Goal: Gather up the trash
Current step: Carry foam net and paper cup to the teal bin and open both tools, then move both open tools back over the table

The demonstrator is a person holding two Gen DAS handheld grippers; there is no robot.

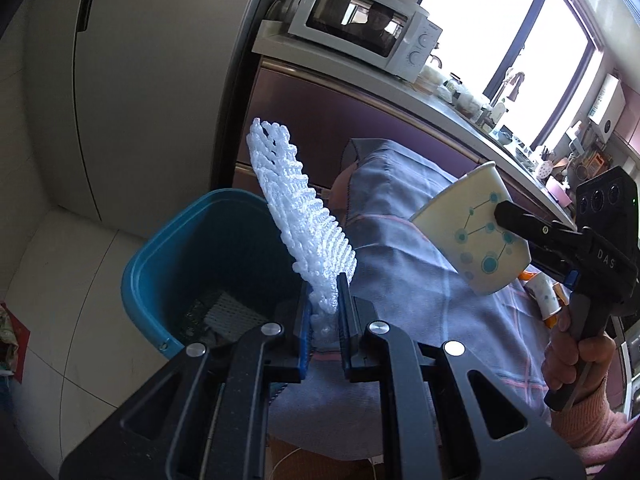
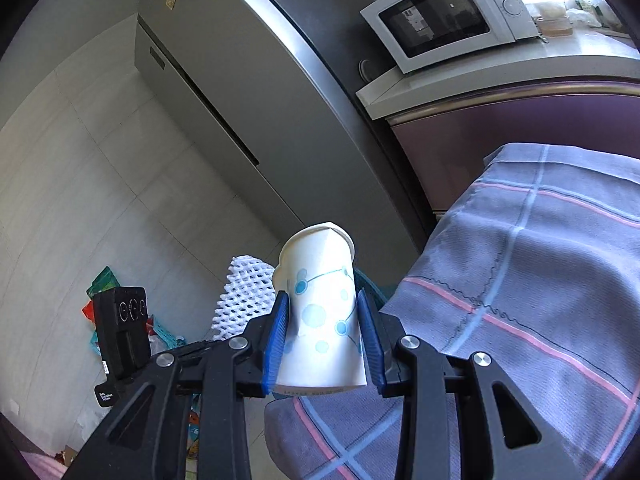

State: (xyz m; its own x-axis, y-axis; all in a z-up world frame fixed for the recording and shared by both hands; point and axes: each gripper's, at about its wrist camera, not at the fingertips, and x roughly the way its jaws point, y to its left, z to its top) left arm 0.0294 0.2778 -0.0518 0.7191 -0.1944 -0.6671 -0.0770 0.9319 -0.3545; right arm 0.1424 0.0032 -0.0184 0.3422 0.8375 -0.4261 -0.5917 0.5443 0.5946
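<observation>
Pinching white foam netting [image 1: 298, 216] nearly shut, the left tool [image 1: 323, 300] nears the right tool [image 2: 322, 328], half-spread on a crushed paper cup [image 2: 322, 308].

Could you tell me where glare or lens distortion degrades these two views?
Left wrist view: the window is blown out white, and the fridge edges bow. Right wrist view: evenly lit, the paper cup sharp, but the microwave and fridge curve strongly.

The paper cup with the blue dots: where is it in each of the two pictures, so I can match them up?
Left wrist view: the cup is at the right, tilted, pinched in the right claw over the striped cloth.
Right wrist view: the cup is at the lower centre, squeezed between that claw's blue pads.
Shared landmark: the white microwave on the counter.
</observation>
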